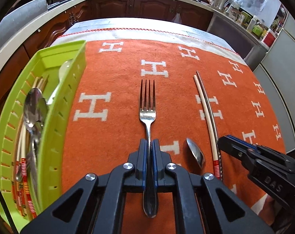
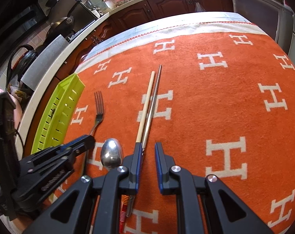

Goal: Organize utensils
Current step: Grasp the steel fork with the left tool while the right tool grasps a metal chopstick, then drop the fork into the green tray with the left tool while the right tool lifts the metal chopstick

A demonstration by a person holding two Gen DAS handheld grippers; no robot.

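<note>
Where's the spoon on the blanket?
The spoon lies on the blanket between the fork and the chopsticks.

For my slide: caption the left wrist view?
Left hand-held gripper shut on fork handle, green tray alongside.

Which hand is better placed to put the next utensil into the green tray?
Left. The left gripper is shut on the fork handle, and the green tray lies right beside it. The right gripper is open over the chopsticks, gripping nothing, farther from the tray.
</note>
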